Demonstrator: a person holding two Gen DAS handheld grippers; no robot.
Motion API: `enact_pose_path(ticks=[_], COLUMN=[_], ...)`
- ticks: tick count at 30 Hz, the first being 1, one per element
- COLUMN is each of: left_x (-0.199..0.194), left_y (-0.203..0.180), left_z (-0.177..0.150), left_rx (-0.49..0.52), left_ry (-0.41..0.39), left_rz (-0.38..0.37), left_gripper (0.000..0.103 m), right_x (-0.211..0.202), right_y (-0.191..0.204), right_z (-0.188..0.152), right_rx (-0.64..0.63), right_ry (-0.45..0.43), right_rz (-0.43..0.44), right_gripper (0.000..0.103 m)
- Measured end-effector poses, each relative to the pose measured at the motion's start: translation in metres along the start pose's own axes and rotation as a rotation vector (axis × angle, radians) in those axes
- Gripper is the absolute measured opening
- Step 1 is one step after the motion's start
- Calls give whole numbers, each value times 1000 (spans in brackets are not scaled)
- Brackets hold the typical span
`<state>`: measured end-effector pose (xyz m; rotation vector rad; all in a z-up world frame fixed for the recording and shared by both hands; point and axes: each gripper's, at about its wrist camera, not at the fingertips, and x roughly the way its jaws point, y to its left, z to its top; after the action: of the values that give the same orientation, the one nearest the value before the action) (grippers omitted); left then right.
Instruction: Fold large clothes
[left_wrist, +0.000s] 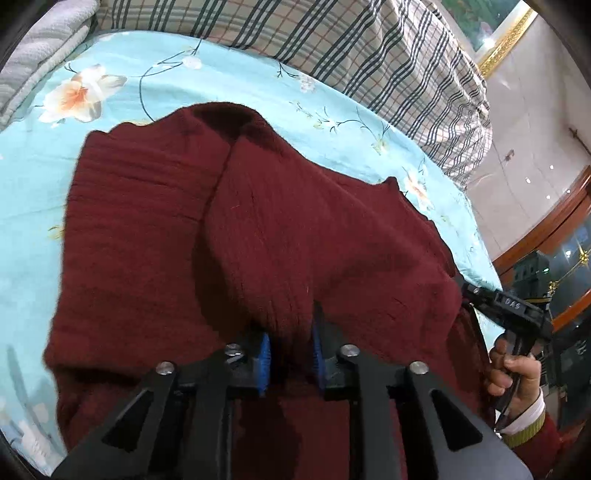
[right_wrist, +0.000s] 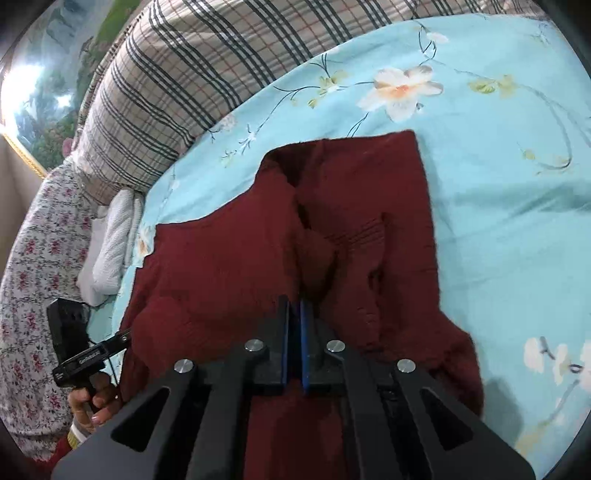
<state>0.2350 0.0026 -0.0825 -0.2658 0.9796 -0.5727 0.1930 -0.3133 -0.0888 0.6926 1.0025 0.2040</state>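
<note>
A dark red knit sweater (left_wrist: 258, 229) lies on a light blue floral bedsheet (left_wrist: 44, 177), its near part lifted and draped forward toward the collar end. My left gripper (left_wrist: 291, 354) is shut on a bunched fold of the sweater's near edge between its blue pads. In the right wrist view the same sweater (right_wrist: 229, 266) fills the middle, and my right gripper (right_wrist: 294, 332) is shut on a thin fold of its near edge. The right gripper also shows in the left wrist view (left_wrist: 465, 288), at the sweater's right edge. The left gripper (right_wrist: 125, 338) shows at the left of the right wrist view.
A plaid quilt (left_wrist: 369, 48) is piled along the far side of the bed. A grey folded blanket (left_wrist: 40, 48) lies at the far left. A white knit item (right_wrist: 114, 240) and a floral cover (right_wrist: 37, 266) lie beside the bed edge. A wooden cabinet (left_wrist: 546, 243) stands to the right.
</note>
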Motion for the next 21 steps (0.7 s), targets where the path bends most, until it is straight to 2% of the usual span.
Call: enact_pose_path(ticks=[1, 2, 3, 4, 5, 6, 7, 8, 11, 12, 13, 14, 16, 18, 19, 21], left_x=[-7, -14, -21, -27, -30, -30, -29, -26, -10, -3, 5, 14, 28, 39, 42, 38], left_y=[-3, -5, -8, -13, -17, -23, -30, -39, -58, -63, -70, -75, -82, -87, -91, -91], left_z=[-2, -4, -8, -13, -17, -22, -25, -30, -39, -41, -41, -41, -37, -29, -20, 3], left_rx=[7, 17, 25, 32, 38, 49, 62, 84, 144, 163, 184, 204, 219, 237, 244, 212], left_ry=[-6, -10, -16, -16, -12, 1, 18, 38, 100, 124, 147, 171, 196, 196, 173, 101], left_rz=[8, 10, 5, -17, -41, -79, -109, -142, -190, -189, -186, -185, -179, -143, -118, -114], left_gripper=[32, 41, 43, 43, 43, 43, 43, 43, 43, 43, 43, 42, 42, 37, 36, 35], right_x=[-7, -14, -20, -22, -21, -15, -8, 5, 39, 52, 62, 70, 63, 39, 25, 0], right_y=[8, 18, 31, 41, 49, 61, 67, 76, 89, 91, 90, 89, 90, 97, 105, 121], right_z=[1, 2, 2, 4, 4, 6, 6, 6, 3, 2, 2, 4, 11, 22, 25, 24], right_rx=[-25, -58, -106, -145, -175, -223, -248, -291, -388, -404, -409, -400, -382, -381, -402, -484], right_ry=[-18, -35, -44, -40, -28, 11, 43, 99, 191, 230, 260, 292, 258, 179, 134, 69], right_rz=[6, 28, 67, 104, 136, 196, 227, 252, 231, 213, 201, 198, 222, 299, 331, 340], right_gripper=[6, 6, 13, 29, 39, 61, 69, 69, 69, 64, 25, 3, 4, 4, 4, 4])
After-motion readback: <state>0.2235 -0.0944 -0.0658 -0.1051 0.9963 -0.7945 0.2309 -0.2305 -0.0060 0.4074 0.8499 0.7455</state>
